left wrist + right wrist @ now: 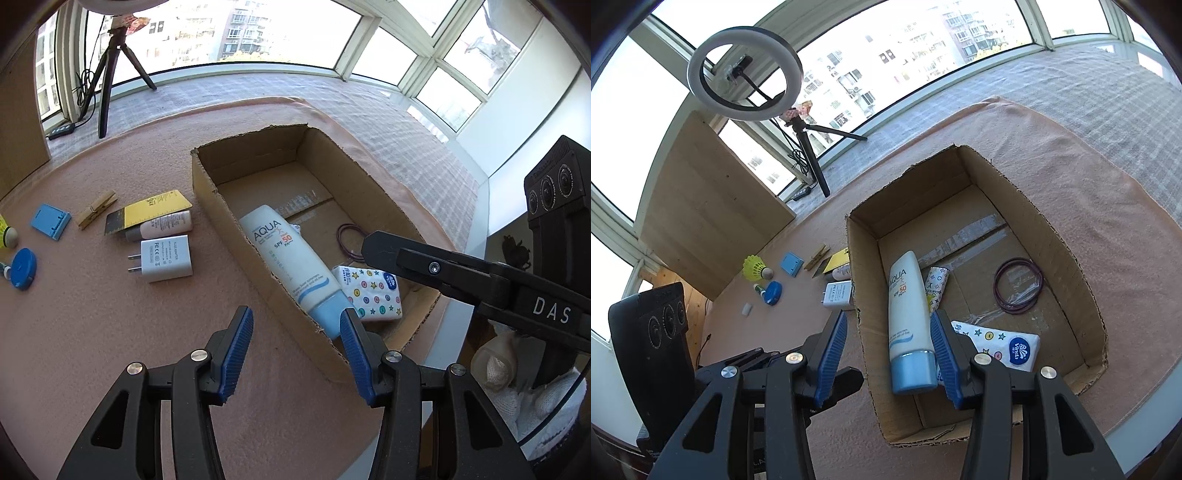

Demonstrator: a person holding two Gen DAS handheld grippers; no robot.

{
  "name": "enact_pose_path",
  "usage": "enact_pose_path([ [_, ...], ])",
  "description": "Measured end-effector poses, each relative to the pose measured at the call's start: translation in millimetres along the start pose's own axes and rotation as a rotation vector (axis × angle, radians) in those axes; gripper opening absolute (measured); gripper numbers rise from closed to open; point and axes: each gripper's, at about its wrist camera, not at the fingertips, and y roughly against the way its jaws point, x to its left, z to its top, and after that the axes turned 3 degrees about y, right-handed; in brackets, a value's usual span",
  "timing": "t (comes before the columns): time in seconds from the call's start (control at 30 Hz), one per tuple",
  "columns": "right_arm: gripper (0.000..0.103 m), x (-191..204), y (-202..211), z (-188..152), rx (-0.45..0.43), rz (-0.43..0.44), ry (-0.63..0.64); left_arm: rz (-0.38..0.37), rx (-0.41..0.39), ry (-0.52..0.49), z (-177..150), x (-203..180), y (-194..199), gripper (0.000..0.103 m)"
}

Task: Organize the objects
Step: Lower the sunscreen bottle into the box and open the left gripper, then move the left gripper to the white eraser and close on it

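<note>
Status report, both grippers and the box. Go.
Left gripper open, empty. Right gripper open over the box, tube released inside. Charger still outside, path unblocked.

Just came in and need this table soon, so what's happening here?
A person with tongs in each hand is sorting small items into a cardboard box. The sunscreen tube lies in the box with a tissue pack and a purple cord loop. The right tongs stand open over the tube, not gripping it. The left tongs are open and empty. A white charger, clothespin and blue cap wait outside.
</note>
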Motion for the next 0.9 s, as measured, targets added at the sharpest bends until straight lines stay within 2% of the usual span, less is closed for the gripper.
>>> enact_pose_path([
  [0.27,0.044,38.4,-14.0,-4.5,0.031,0.021,0.076,0.052,-0.026,0.079,-21.1,53.2,32.8,0.053],
  [0.53,0.044,86.5,-39.3,-1.1,0.078,0.039,0.175,0.106,-0.056,0.202,-42.2,125.3,70.6,0.053],
  [0.63,0.052,106.8,-50.7,4.3,0.102,0.039,0.226,0.13,-0.071,0.243,-48.7,153.7,86.5,0.053],
  [0.77,0.053,133.6,-66.4,13.5,0.111,0.03,0.31,0.168,-0.093,0.29,-54.0,191.9,105.4,0.053],
  [0.9,0.053,151.0,-85.5,26.7,0.119,0.041,0.336,0.217,-0.102,0.31,-56.5,227.5,119.1,0.053],
])
